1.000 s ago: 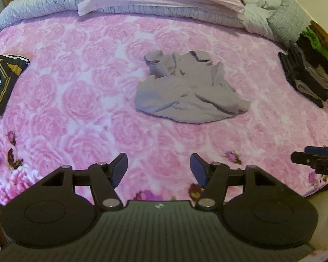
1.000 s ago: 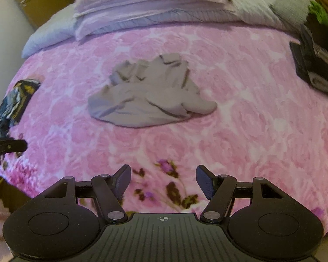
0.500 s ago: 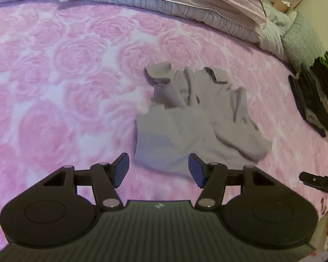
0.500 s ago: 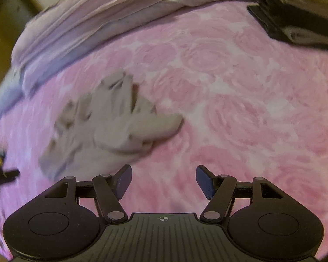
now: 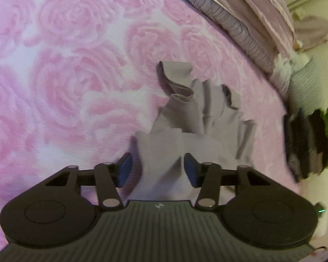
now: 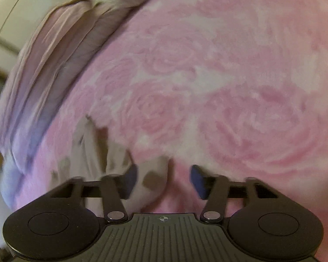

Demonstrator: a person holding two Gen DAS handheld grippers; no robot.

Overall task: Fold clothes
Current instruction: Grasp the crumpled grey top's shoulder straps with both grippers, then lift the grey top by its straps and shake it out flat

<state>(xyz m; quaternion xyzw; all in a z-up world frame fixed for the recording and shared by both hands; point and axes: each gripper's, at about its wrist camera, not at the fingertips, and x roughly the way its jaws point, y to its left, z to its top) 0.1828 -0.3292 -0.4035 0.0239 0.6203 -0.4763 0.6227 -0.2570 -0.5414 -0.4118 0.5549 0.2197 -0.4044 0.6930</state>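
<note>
1. A soft grey shirt (image 5: 185,131) lies crumpled in loose folds on a bed (image 5: 65,87) covered by a plush pink rose-print blanket.
2. The left hand-held gripper (image 5: 157,170) is closing, the shirt's near edge between its blue pads (image 5: 191,171), not yet pinched.
3. The right hand-held gripper (image 6: 164,180) is closing too, a limp grey corner (image 6: 153,174) between its jaws.
4. Ridged lilac pillows (image 5: 240,21) line the far edge.

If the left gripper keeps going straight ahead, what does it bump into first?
Most likely the gray shirt: the left gripper has its closing jaws either side of the crumpled near edge, pads not yet pressing. Depth is unclear.
</note>
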